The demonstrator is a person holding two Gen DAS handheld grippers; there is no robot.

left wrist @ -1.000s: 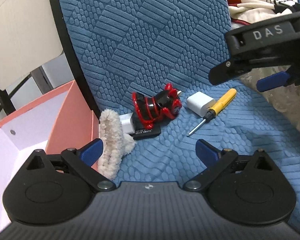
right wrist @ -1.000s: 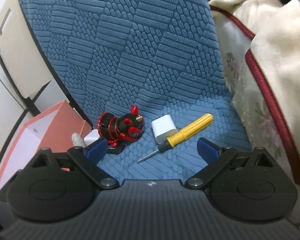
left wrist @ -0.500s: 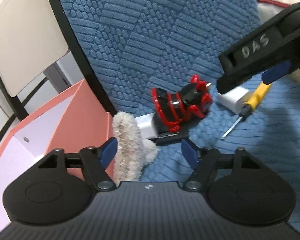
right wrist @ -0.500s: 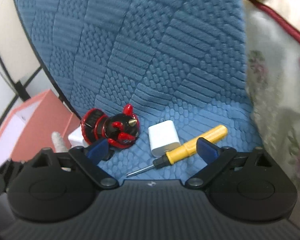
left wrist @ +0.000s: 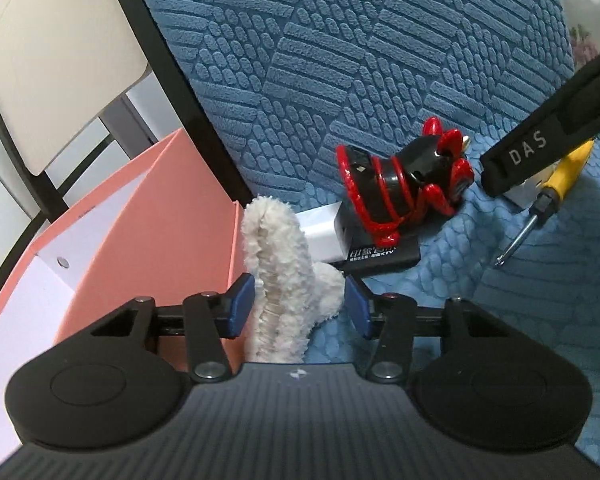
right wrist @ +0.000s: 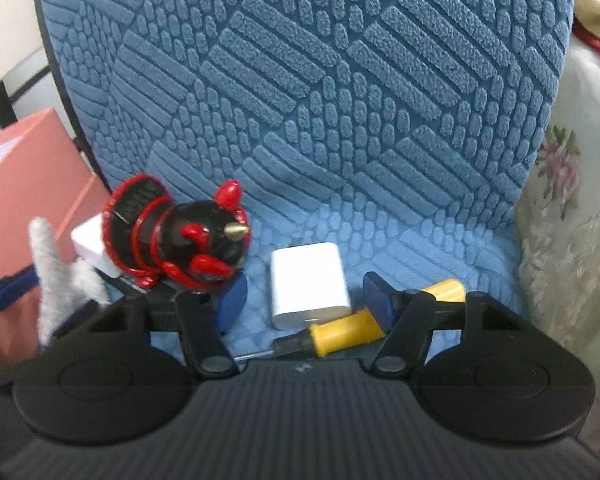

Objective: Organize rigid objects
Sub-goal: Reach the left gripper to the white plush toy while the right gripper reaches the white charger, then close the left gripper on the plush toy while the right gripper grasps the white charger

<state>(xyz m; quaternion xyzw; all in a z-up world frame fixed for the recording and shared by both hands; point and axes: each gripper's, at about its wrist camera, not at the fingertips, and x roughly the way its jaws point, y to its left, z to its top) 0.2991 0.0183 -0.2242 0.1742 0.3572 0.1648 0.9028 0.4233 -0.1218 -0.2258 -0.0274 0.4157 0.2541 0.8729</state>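
Narrowing since 0.5 s ago: left tool [left wrist: 299, 307] w/ fluffy item [left wrist: 284, 276] between fingers.

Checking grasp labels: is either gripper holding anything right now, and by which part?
Nothing is held. The left gripper is open, straddling the fluffy white item. The right gripper is open around the white charger and yellow screwdriver.
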